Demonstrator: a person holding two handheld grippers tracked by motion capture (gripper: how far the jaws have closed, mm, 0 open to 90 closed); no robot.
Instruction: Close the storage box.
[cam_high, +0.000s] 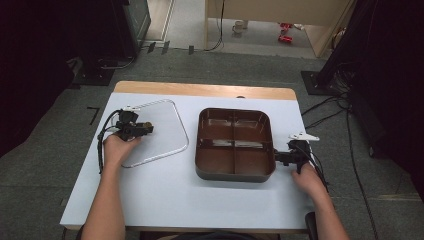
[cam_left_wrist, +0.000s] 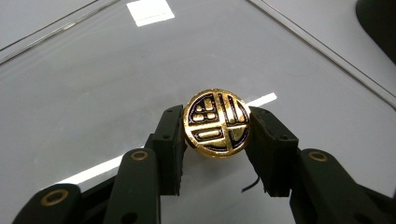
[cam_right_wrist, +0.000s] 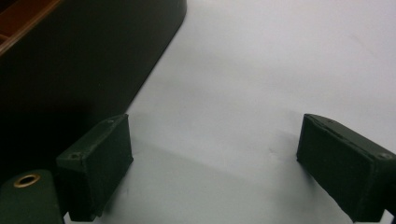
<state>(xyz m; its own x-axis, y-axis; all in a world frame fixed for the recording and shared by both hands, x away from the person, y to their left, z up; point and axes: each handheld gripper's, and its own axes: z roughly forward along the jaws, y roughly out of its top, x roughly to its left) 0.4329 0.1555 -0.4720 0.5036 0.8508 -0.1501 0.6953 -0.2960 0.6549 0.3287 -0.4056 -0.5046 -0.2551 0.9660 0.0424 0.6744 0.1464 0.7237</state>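
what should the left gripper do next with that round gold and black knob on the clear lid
Probably lift straight up. The left gripper is shut on the round gold and black knob of the clear glass lid, which lies flat beside the brown four-compartment tray.

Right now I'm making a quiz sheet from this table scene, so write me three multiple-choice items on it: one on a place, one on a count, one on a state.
1. Where does the clear glass lid with the metal rim lie, in the high view?
A. left of the dark brown box
B. on top of the box
C. off the table

2. How many compartments has the dark brown rectangular box?
A. two
B. four
C. six

3. How stands the left gripper?
A. wide open
B. shut on the round gold knob
C. shut on the box

Key: 1 A, the lid lies flat beside the box; 2 B, crossed dividers make four; 3 B, both pads press the knob's sides.
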